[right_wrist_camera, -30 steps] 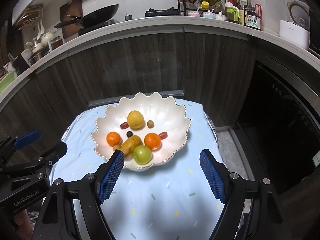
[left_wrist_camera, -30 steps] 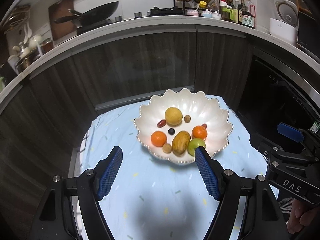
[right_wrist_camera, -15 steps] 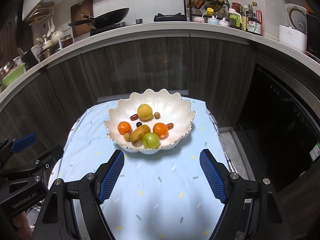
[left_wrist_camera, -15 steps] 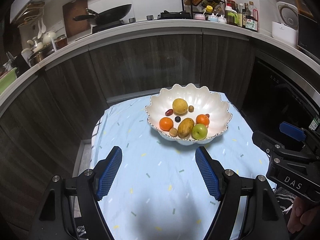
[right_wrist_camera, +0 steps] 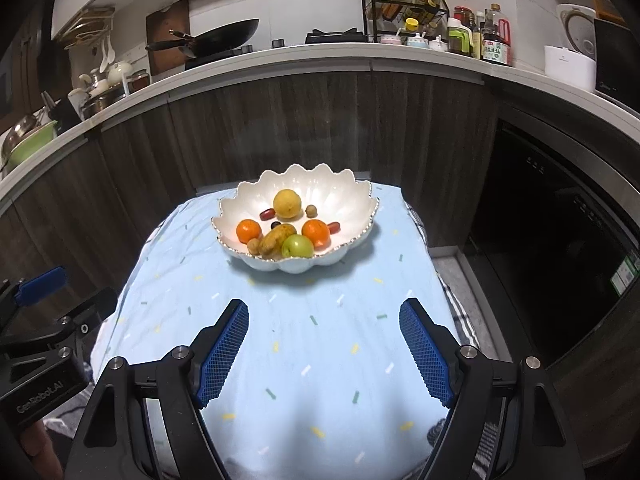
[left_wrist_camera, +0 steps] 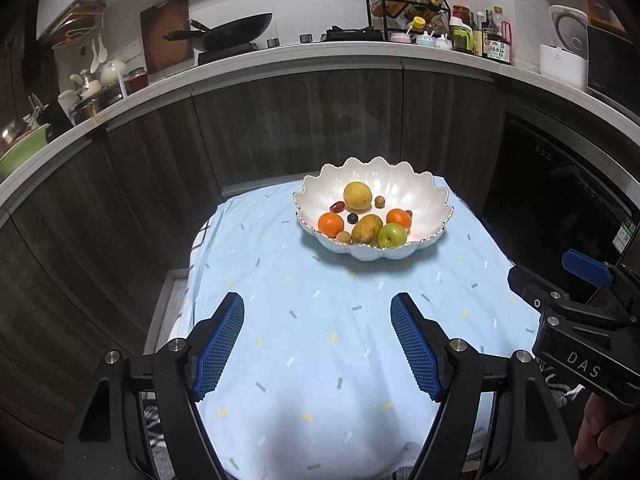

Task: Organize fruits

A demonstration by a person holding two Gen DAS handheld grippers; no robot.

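Ribbed blue pads line both grippers; left gripper and right gripper hang with jaws spread wide, nothing between them, over bare pale-blue cloth flecked with small dashes. Farther on, toward the table's far edge, sits a glossy white scalloped bowl holding the fruits: round yellow citrus, two oranges, green apple, oblong mango, small berries. Behind it, dark wood-grain cabinets.
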